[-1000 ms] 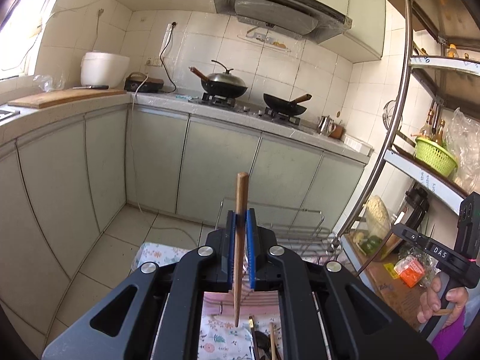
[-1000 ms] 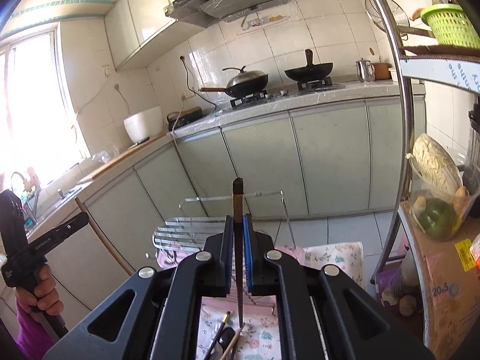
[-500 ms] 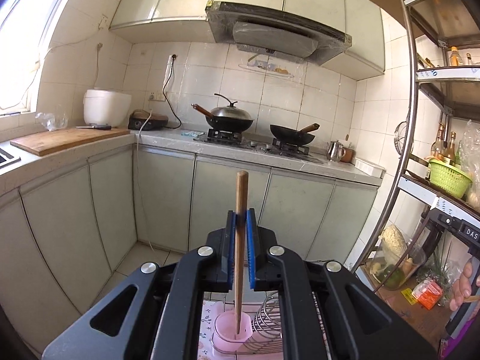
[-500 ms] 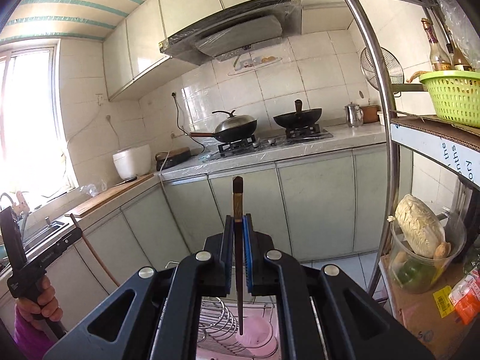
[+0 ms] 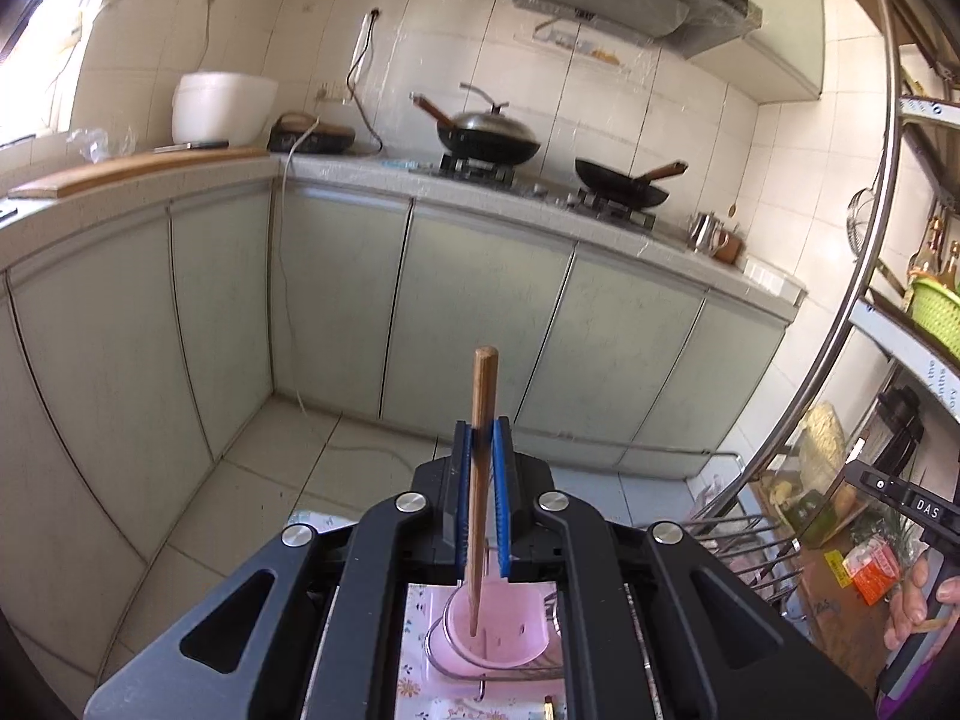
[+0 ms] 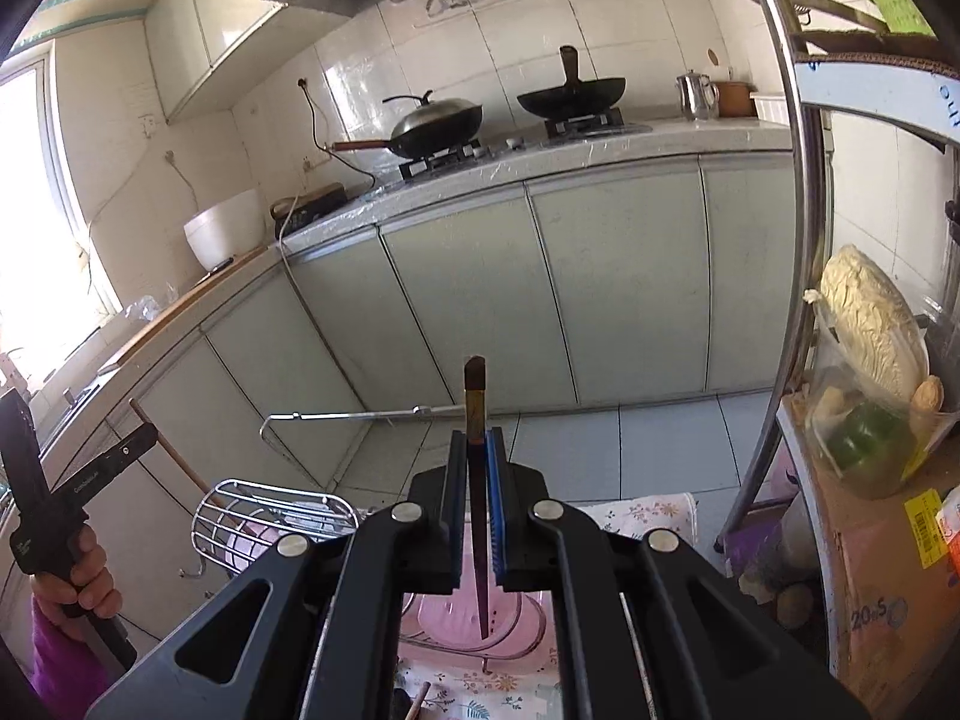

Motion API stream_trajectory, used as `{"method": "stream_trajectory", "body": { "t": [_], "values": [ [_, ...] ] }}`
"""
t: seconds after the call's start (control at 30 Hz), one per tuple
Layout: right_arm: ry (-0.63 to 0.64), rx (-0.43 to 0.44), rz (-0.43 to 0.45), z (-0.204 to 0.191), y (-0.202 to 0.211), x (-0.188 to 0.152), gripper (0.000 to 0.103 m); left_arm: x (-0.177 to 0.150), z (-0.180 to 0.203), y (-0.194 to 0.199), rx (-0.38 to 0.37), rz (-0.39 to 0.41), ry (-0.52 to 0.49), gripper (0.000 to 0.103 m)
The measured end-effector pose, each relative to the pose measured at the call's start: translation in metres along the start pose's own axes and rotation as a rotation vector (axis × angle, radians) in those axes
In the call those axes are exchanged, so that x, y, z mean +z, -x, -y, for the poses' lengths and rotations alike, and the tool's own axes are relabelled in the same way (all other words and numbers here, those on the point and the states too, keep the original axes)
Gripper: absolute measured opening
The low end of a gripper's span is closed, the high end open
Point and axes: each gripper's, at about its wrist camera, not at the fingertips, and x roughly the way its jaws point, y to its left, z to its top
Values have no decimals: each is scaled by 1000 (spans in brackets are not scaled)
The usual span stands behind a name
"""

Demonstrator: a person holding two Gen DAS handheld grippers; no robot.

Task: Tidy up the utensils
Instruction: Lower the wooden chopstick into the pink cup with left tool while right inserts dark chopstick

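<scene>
Kitchen cabinets behind, both grippers are clamping stiff, light chopsticks mid-shaft: left gripper gripping the wooden chopstick, right gripper gripping the dark chopstick over the pink holder.

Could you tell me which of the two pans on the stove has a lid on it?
The left-hand wok carries a domed metal lid; the pan to its right sits open.

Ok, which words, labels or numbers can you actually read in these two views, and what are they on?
"DAS": black body of the right gripper, at the left wrist view's right edge.
"20" then unclear letters: brown cardboard box on the floor.
Partial "the", "nths": white shelf edge strip, cut off.
White lettering on the black left gripper body: too small.
Yellow barcode label: too small.
</scene>
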Motion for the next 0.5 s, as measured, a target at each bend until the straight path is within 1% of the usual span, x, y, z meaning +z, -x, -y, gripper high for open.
{"method": "stream_trajectory", "body": {
  "t": [0.13,0.23,0.37,0.43,0.47,0.5],
  "values": [
    [-8,-7,-39,3,-18,-11,6,-15,-2,-18,12,-57,-6,6],
    [-9,-12,-47,3,-23,-16,6,-24,-2,-26,21,-79,-9,6],
    [1,-7,-62,2,-27,-22,7,-30,-1,-27,47,-64,-10,7],
    [9,-8,-74,0,-28,-25,9,-33,1,-28,66,-64,-16,16],
    [10,-9,-77,-1,-29,-27,12,-33,1,-28,72,-64,-13,28],
    [10,-8,-79,-2,-29,-28,15,-35,1,-27,76,-64,-7,34]
  ]
}}
